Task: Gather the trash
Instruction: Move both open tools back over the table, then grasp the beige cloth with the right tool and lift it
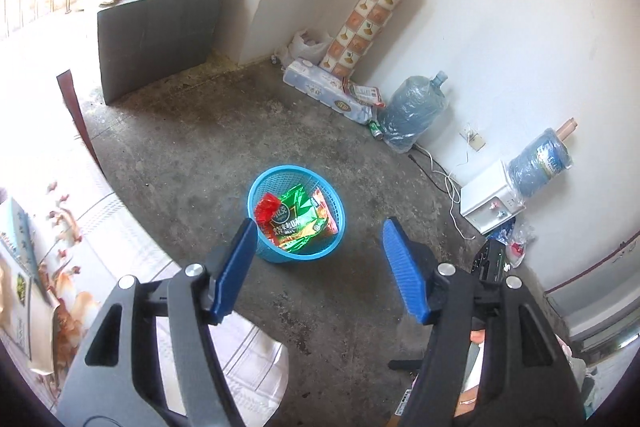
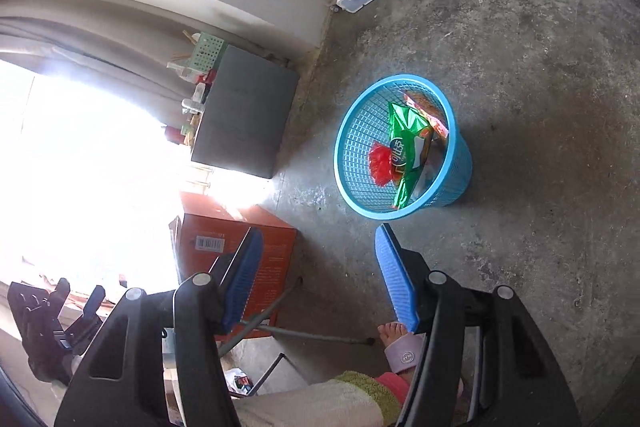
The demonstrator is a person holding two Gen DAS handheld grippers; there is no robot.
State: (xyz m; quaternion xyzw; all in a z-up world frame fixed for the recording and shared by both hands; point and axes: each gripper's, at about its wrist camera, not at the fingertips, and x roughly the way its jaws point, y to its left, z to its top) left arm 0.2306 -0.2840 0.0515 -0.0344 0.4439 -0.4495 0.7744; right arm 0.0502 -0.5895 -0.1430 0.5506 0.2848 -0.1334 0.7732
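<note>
A: Left wrist view first. Where's the trash vs the fingers?

B: Left gripper [image 1: 320, 269] has its jaws spread wide, nothing btwn the blue pads [image 1: 402, 273], nothing held. Blue mesh wastebasket [image 1: 276, 251] stands on the concrete floor [image 1: 208, 147] beyond the tips, closer to the left pad, which overlaps its rim in the pic. Well below the gripper, no contact.

A: What's inside?

B: Green snack bag [image 1: 298, 223] on top, red wrapper [image 1: 267, 207] at its left, orange-red packet [image 1: 325, 214] at the right wall. All in the basket.

A: Around it?

B: Water jug [image 1: 414, 109] in plastic wrap by the wall, toilet-roll pack [image 1: 328, 93] beside it, water dispenser [image 1: 490, 203] further right. Floral tablecloth [image 1: 80, 227] at the left edge.

A: Right wrist view?

B: Right gripper [image 2: 318, 277] is also parted wide, w/ empty pads. Wastebasket [image 2: 460, 167] sits ahead, just past the right fingertip [image 2: 394, 273] and apart from it. Same green bag [image 2: 406, 147] standing in it, red wrapper [image 2: 380, 163] beside. Orange carton [image 2: 224, 243] behind the left pad. Person's foot in a pink sandal [image 2: 400, 341] low down, partly behind the right finger.
</note>
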